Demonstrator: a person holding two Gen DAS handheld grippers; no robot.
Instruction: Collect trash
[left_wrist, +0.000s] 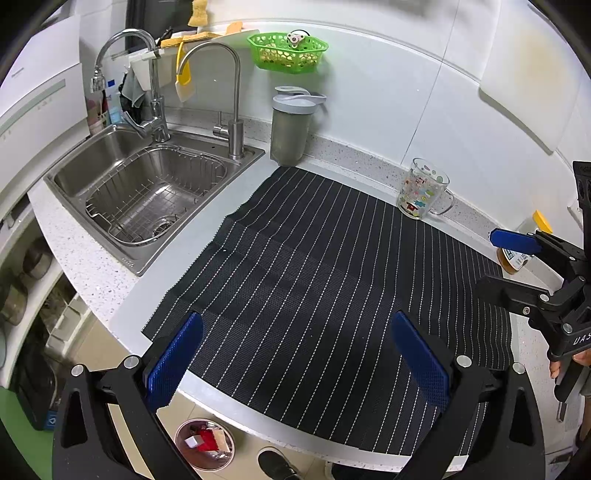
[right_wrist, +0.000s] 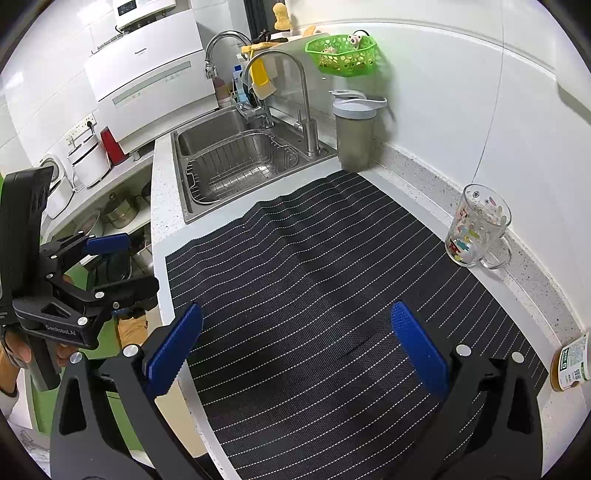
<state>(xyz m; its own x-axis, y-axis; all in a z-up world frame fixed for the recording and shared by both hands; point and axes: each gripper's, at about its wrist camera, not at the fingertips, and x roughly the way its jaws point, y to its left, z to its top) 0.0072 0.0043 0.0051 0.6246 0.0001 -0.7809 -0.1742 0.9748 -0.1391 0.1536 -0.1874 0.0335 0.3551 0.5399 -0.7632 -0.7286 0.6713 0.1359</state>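
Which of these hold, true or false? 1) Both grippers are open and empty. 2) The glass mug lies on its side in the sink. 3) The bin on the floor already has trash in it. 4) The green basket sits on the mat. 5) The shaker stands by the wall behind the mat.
1) True: left gripper and right gripper both stand open, nothing between the fingers.
2) False: the mug stands upright on the counter by the wall, at the mat's edge.
3) True: the bin holds red and white scraps.
4) False: the basket hangs on the wall above the counter.
5) True: the shaker stands upright there, beside the sink.
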